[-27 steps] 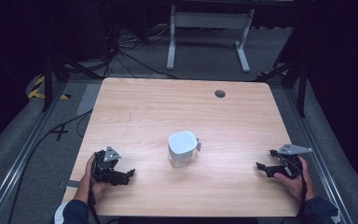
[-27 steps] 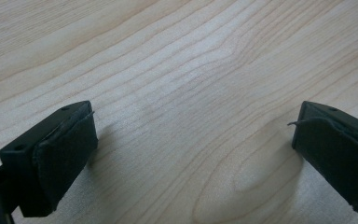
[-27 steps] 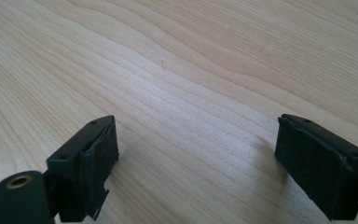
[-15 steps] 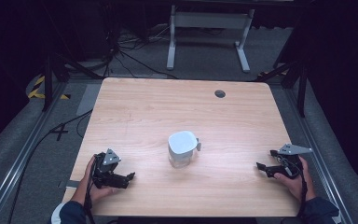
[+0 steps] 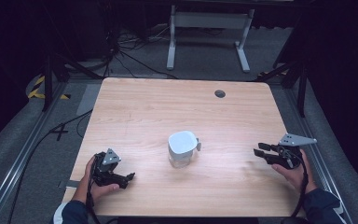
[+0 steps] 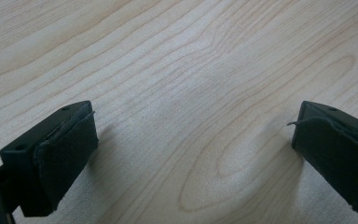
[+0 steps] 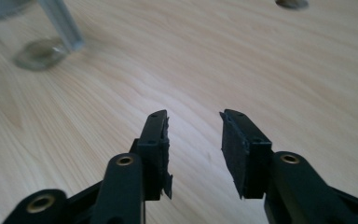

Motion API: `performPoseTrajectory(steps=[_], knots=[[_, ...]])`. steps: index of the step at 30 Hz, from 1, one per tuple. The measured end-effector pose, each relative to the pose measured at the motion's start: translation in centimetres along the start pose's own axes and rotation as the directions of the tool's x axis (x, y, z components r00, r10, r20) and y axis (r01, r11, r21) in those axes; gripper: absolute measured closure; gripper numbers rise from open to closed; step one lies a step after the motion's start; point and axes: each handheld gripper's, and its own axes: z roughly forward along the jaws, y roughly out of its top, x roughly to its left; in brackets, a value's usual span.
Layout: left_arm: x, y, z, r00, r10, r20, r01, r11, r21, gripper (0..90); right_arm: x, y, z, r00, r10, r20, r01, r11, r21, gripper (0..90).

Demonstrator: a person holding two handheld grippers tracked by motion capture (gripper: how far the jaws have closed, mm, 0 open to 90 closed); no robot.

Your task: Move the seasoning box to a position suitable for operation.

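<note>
Left claw lower; mug between.

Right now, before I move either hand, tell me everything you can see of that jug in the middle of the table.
The jug is a small clear container, glass or plastic by its look, with a white lid and a white handle or spout part jutting toward the person's right. It stands upright on the light wooden table, near the middle and closer to the person's edge. Nothing touches it but the tabletop; both hand-held grippers rest well off to either side. Its contents cannot be made out.
</note>
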Motion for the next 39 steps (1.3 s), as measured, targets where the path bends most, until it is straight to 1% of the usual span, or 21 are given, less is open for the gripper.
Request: performPoseTrajectory(steps=[1,2,3,4,6,7,10,11,12,18,21,22,24,25,27,28,30,33,35,36,39], knots=[[0.0,0.0,0.0,1.0000,0.003,0.000,-0.003,1.0000,0.000,0.2,0.4,0.8,0.1,0.9999,-0.013,-0.008,0.013,1.000,-0.009,66.5],[0.0,0.0,0.0,1.0000,0.003,0.000,-0.003,1.0000,0.000,0.3,0.4,0.8,0.1,0.9999,-0.013,-0.008,0.013,1.000,-0.009,66.5],[0.0,0.0,0.0,1.0000,0.004,0.000,-0.004,1.0000,0.000,0.3,0.7,1.6,0.3,0.9994,-0.031,-0.017,0.030,0.999,-0.020,69.8],[0.1,0.0,0.0,0.9999,0.010,-0.001,-0.010,0.9999,0.000,0.3,1.2,2.5,0.5,0.9983,-0.049,-0.033,0.048,0.998,-0.034,75.8],[0.0,0.0,0.0,1.0000,0.004,-0.001,-0.004,1.0000,0.000,0.2,2.0,3.8,1.0,0.9955,-0.083,-0.046,0.080,0.995,-0.058,84.5],[0.1,0.0,0.0,0.9999,0.010,-0.002,-0.010,0.9999,0.001,0.3,2.6,4.8,1.5,0.9931,-0.092,-0.073,0.086,0.993,-0.081,88.2],[0.1,0.0,0.0,1.0000,0.010,-0.001,-0.010,1.0000,0.000,0.3,3.9,6.5,2.6,0.9847,-0.136,-0.110,0.125,0.987,-0.101,89.2],[0.0,0.0,0.0,1.0000,-0.001,-0.001,0.001,1.0000,-0.001,0.3,4.6,7.2,3.1,0.9810,-0.152,-0.120,0.139,0.984,-0.111,89.3],[0.0,0.0,0.0,1.0000,-0.002,-0.002,0.002,1.0000,0.000,0.2,4.9,7.5,3.4,0.9792,-0.158,-0.127,0.144,0.983,-0.116,89.3],[0.0,0.1,0.0,1.0000,0.004,-0.004,-0.004,1.0000,0.003,0.2,8.0,10.2,5.7,0.9569,-0.220,-0.190,0.189,0.968,-0.168,89.5],[0.0,0.1,0.0,1.0000,0.006,-0.005,-0.006,1.0000,0.003,0.2,9.5,11.1,6.8,0.9436,-0.254,-0.212,0.217,0.959,-0.181,89.5],[0.0,0.1,0.0,1.0000,0.006,-0.005,-0.006,1.0000,0.003,0.2,9.5,11.1,6.8,0.9436,-0.254,-0.212,0.217,0.959,-0.181,89.5],[0.0,0.1,0.0,1.0000,0.004,-0.001,-0.004,1.0000,0.005,0.2,10.6,11.6,7.8,0.9342,-0.273,-0.230,0.235,0.955,-0.180,89.5],[0.0,0.1,0.0,1.0000,0.003,0.000,-0.003,1.0000,0.006,0.2,11.1,11.7,8.4,0.9299,-0.290,-0.226,0.253,0.951,-0.179,89.6],[0.0,0.1,0.1,1.0000,0.000,0.001,0.000,1.0000,0.005,0.2,11.4,11.9,8.8,0.9269,-0.302,-0.223,0.265,0.947,-0.183,89.6],[0.0,0.1,0.1,1.0000,0.000,0.001,0.000,1.0000,0.005,0.2,11.4,11.9,8.8,0.9269,-0.302,-0.223,0.265,0.947,-0.183,89.6],[0.0,0.1,0.1,1.0000,-0.002,0.000,0.002,1.0000,0.005,0.2,11.8,12.0,9.6,0.9256,-0.303,-0.226,0.269,0.948,-0.172,89.6],[0.0,0.1,0.1,1.0000,0.000,0.003,0.000,1.0000,0.006,0.2,11.9,11.9,10.3,0.9300,-0.295,-0.219,0.267,0.952,-0.152,89.6],[0.0,0.1,0.1,1.0000,-0.001,0.002,0.001,1.0000,0.004,0.2,12.0,11.9,10.5,0.9308,-0.290,-0.222,0.262,0.953,-0.150,89.7],[0.0,0.1,0.1,1.0000,-0.001,0.002,0.001,1.0000,0.004,0.2,12.1,11.9,10.6,0.9310,-0.297,-0.213,0.270,0.952,-0.146,89.7],[0.0,0.1,0.1,1.0000,-0.001,0.002,0.001,1.0000,0.005,0.2,12.2,11.9,10.7,0.9289,-0.297,-0.221,0.268,0.951,-0.151,89.8]])
